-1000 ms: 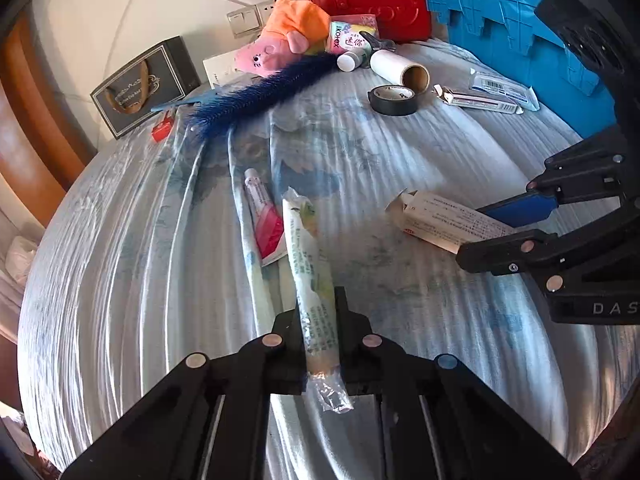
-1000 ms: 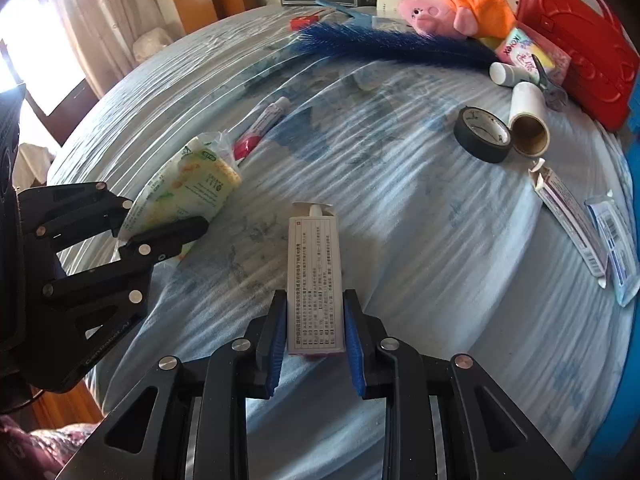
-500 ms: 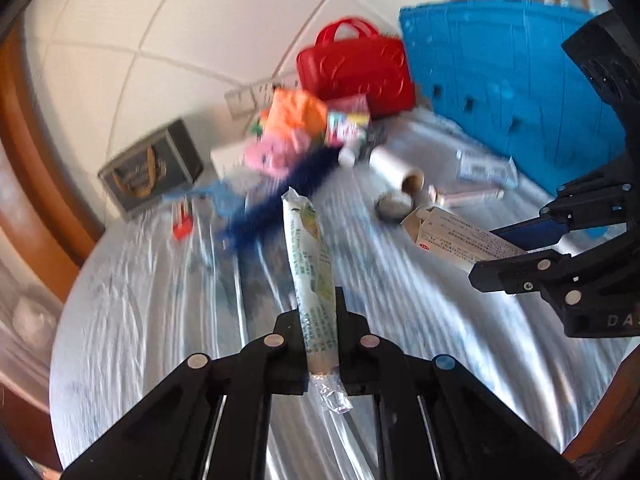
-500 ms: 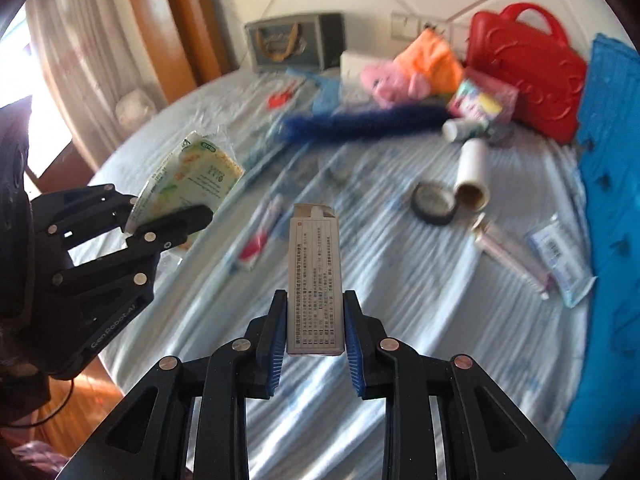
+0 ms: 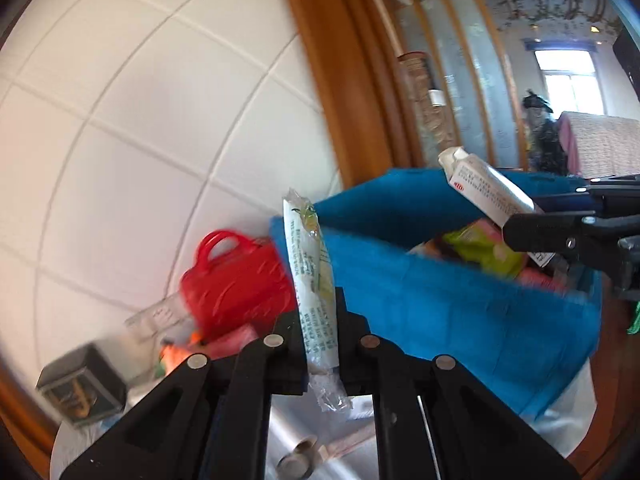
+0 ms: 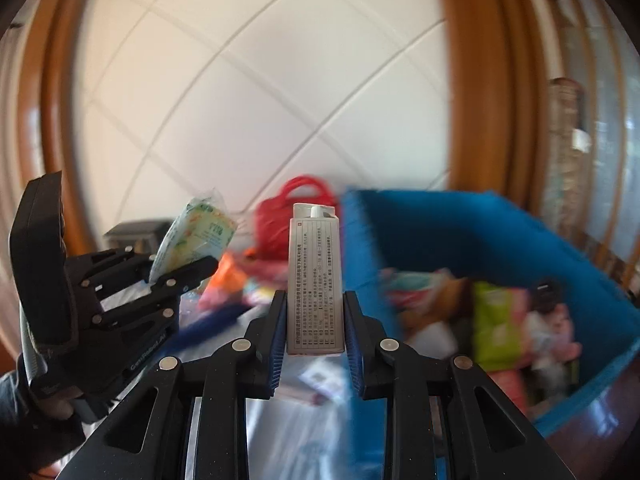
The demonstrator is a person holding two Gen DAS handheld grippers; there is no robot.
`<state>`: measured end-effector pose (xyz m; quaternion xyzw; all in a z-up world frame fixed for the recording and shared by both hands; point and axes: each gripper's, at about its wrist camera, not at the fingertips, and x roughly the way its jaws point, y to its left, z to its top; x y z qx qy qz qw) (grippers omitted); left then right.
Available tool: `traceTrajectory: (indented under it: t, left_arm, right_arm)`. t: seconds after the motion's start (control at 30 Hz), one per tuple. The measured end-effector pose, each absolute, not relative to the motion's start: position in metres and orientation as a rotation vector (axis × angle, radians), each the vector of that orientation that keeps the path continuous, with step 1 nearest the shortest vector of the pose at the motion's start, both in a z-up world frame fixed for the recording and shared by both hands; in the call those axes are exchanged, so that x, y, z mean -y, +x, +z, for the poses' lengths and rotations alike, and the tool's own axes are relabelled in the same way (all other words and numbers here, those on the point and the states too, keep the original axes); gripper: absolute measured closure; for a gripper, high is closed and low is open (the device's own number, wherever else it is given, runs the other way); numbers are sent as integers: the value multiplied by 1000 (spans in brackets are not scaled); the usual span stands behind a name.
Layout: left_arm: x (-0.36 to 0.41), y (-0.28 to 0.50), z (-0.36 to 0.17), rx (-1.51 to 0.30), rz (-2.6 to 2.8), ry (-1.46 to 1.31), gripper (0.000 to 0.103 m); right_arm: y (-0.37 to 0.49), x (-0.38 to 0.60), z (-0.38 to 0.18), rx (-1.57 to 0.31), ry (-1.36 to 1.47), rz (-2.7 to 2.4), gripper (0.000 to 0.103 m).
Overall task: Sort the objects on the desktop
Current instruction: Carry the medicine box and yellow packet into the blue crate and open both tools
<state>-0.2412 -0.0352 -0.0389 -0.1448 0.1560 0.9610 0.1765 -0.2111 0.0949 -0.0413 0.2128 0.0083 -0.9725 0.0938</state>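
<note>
We had our left gripper (image 5: 322, 354) clamped on a thin packet (image 5: 314, 280) and our right gripper (image 6: 315, 334) on a small carton (image 6: 315, 276), both upright (long axes forward); the blue bin (image 6: 500, 232) lay ahead-right, nearer our right hand.

blue bin (image 6: 500, 220), red bag (image 5: 236, 280), white tiled wall (image 5: 140, 120)

Both wrist views face blue bin (image 5: 440, 300), tiled wall (image 6: 240, 100); close.
</note>
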Motion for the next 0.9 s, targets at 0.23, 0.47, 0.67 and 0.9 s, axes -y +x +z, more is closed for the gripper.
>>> traceTrajectory:
  t: [0.23,0.47,0.67,0.9]
  left_arm:
    - [-78,-299,-6,-465,2653,-387,93]
    - [-143,-312,-9,-591,2746,-376,24]
    - [-156,-299,-4,-608,2764,-297,10]
    - [-141,-291,0,-584,2813,-291,10]
  right_arm:
    - [-250,-187,-20,60,675,-3066,76]
    - [-262,-245,-26,204,709,-3186,20]
    - [-254,-261,-22,249,655,-3196,12]
    - [-251,-269,-23,270,606,-3182,5]
